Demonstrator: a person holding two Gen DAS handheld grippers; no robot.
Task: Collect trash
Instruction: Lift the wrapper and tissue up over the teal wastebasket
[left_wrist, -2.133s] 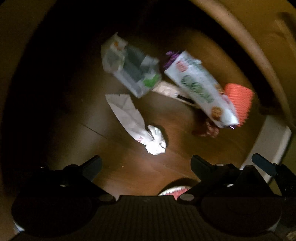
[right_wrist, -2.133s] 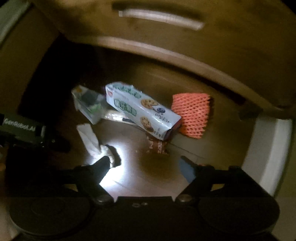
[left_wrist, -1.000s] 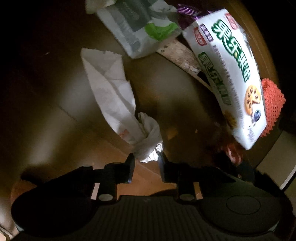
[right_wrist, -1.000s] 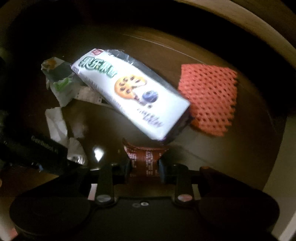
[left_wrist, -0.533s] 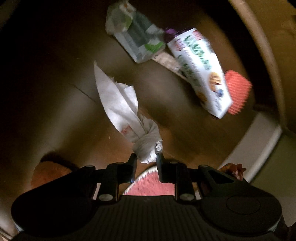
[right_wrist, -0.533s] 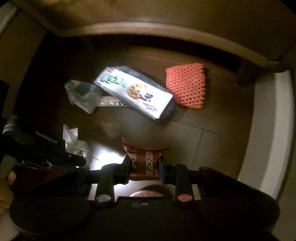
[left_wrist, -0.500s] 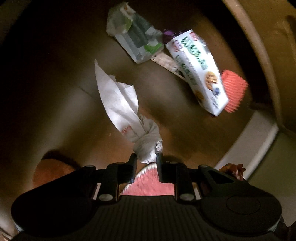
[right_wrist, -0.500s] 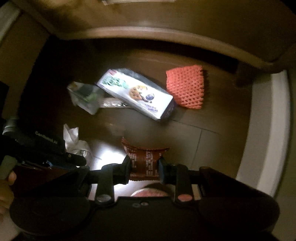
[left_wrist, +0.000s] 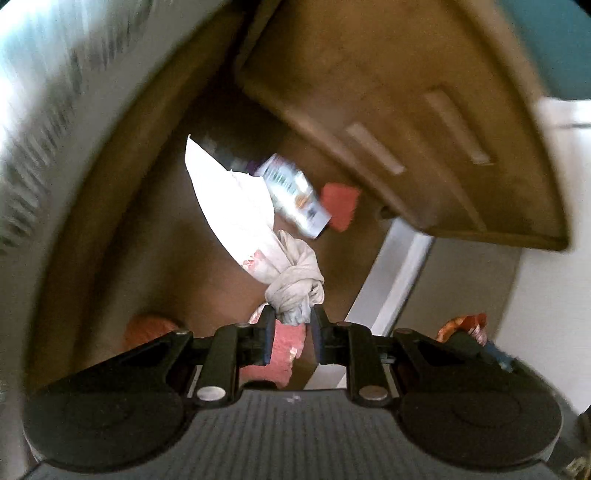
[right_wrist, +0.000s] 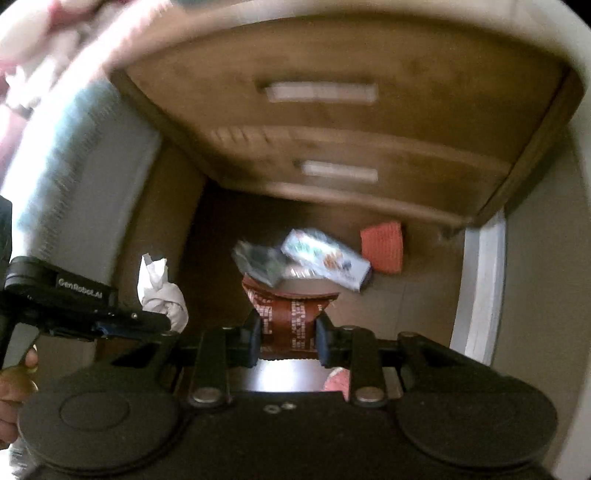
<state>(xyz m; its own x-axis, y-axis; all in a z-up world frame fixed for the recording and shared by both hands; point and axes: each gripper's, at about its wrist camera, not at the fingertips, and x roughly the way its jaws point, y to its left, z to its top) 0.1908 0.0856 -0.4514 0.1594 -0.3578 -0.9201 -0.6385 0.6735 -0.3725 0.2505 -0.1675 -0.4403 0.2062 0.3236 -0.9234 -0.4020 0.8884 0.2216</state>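
Left wrist view: left gripper (left_wrist: 292, 320) pinches the knotted end of a white tissue twist (left_wrist: 255, 236), which fans out away from the fingers. Grip is on the knot only, right at the fingertips, so a quick swing could pull it free. It hangs above the floor (left_wrist: 155, 236) in front of the wooden drawer cabinet (left_wrist: 388, 92). Left behind on the floor below the cabinet's front edge: a biscuit pack (left_wrist: 291, 192) and, beside it, an orange foam net (left_wrist: 340, 205). A red-patterned slipper (left_wrist: 284, 354) sits directly under the gripper, so a dropped tissue would likely land on or by it. Frame is blurred, so how deep the knot sits between the pads can't be told.

Right wrist view: right gripper (right_wrist: 289, 338) is clamped on a brown snack wrapper (right_wrist: 291, 314), pads on both side edges, flared top sticking out. Thin slick film; judged risk is that it slides out or folds under the squeeze. Below the cabinet (right_wrist: 332, 110) on the floor: the biscuit pack (right_wrist: 325, 258), a crumpled green-grey packet (right_wrist: 258, 262) beside it, and the foam net (right_wrist: 382, 247) nearest the cabinet's corner leg. The left gripper's body with the tissue (right_wrist: 162, 291) is close on the left; both tools carried side by side could bump and knock a piece loose. No bin in view, so where the load goes can't be told.
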